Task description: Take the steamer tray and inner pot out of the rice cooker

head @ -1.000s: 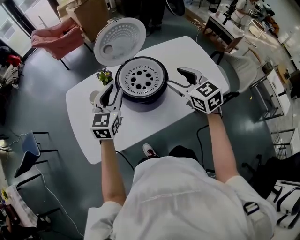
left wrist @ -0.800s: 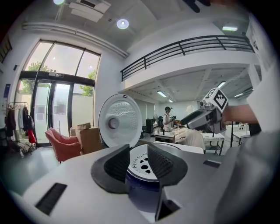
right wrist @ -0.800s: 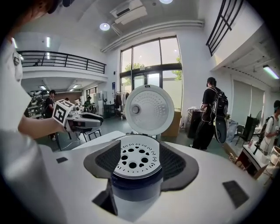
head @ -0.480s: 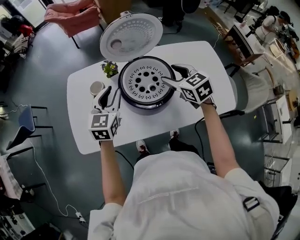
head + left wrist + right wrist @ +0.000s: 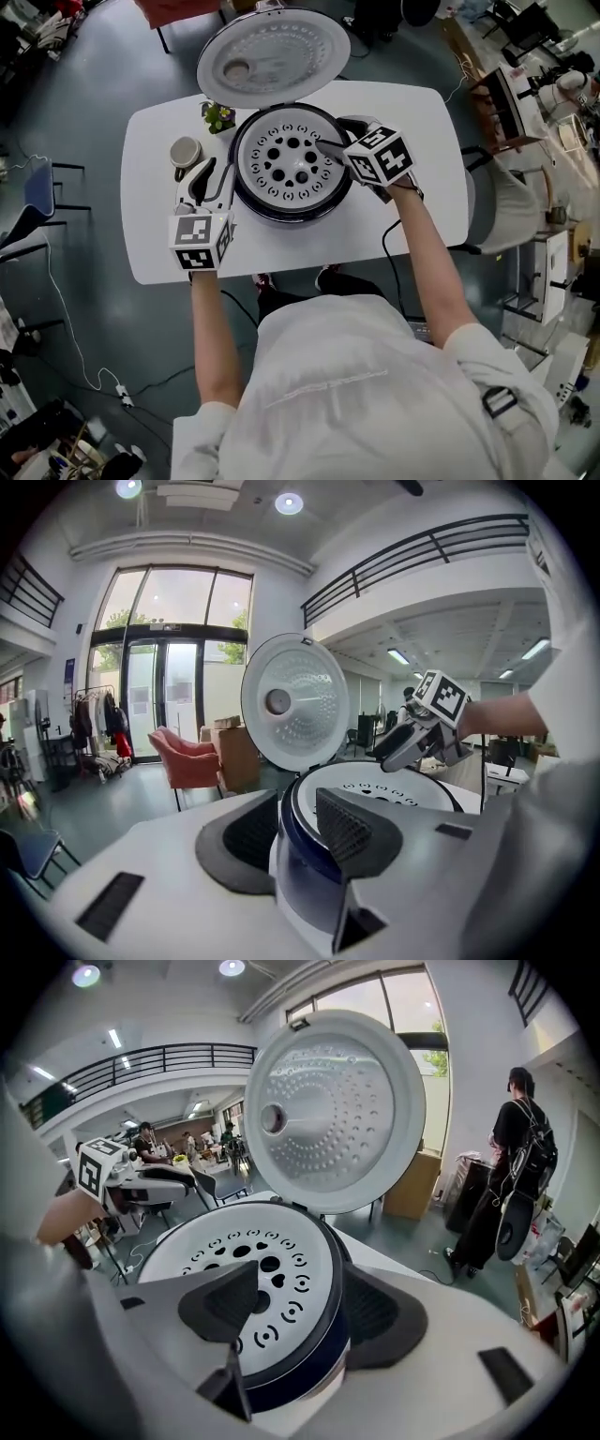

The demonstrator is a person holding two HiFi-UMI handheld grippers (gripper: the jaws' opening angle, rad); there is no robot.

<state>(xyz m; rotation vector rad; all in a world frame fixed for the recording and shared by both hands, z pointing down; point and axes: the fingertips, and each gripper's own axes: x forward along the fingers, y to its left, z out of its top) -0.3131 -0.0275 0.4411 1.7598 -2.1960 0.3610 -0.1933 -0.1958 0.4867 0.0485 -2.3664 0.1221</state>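
Head view: the cooker stands mid-table with its lid tipped up behind it. The white holed tray sits in the cooker's mouth; I can't make out the pot under it. My left gripper is at the cooker's left side. My right gripper is at the right rim, one jaw over the tray. A cup and a small plant sit on the table, left of the cooker.

Left gripper view: the left gripper has its jaws apart, holding nothing. The cooker wall shows between them. The edge is so close that I can't be sure the pads clear it, though they seem to. The tray lies beyond.

Right gripper view: the right gripper also stands wide and empty, straddling the rim. Its left jaw hangs over the tray, its right jaw outside the cooker. A person stands off to the right.
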